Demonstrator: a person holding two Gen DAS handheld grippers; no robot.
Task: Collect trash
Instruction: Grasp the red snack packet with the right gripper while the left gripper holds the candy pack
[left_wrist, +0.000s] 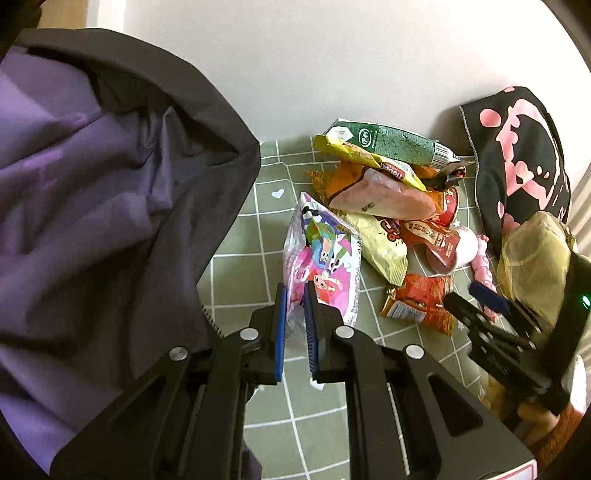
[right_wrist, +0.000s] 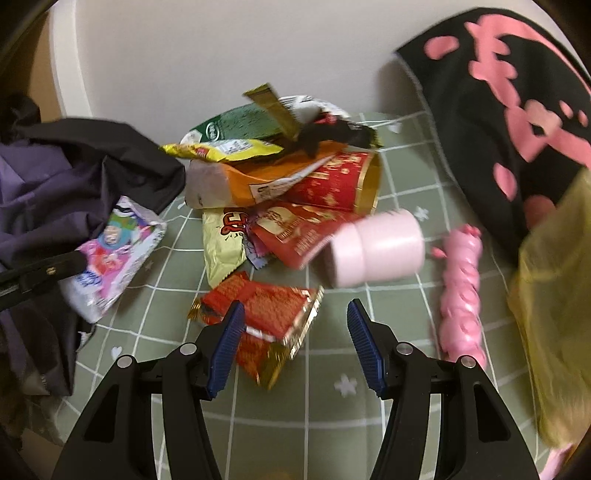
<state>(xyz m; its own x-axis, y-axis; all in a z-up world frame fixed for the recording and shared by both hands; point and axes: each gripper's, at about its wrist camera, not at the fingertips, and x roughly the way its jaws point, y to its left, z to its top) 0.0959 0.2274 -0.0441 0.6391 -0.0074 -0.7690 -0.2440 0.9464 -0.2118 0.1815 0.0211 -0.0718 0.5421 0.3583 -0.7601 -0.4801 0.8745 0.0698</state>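
My left gripper (left_wrist: 294, 290) is shut on the lower edge of a pink and white cartoon snack wrapper (left_wrist: 325, 262), which also shows at the left of the right wrist view (right_wrist: 110, 254). My right gripper (right_wrist: 295, 310) is open and empty, just above a red and gold wrapper (right_wrist: 273, 314), seen in the left wrist view too (left_wrist: 419, 301). A heap of snack wrappers (right_wrist: 280, 177) lies behind on the green checked cloth (right_wrist: 332, 406), with a pink jar (right_wrist: 376, 247) on its side.
A purple and black jacket (left_wrist: 92, 206) fills the left. A black cloth with pink print (right_wrist: 517, 110) and a yellow plastic bag (right_wrist: 554, 314) stand at the right. A pink toy (right_wrist: 461, 295) lies beside the jar. A white wall (left_wrist: 332, 55) is behind.
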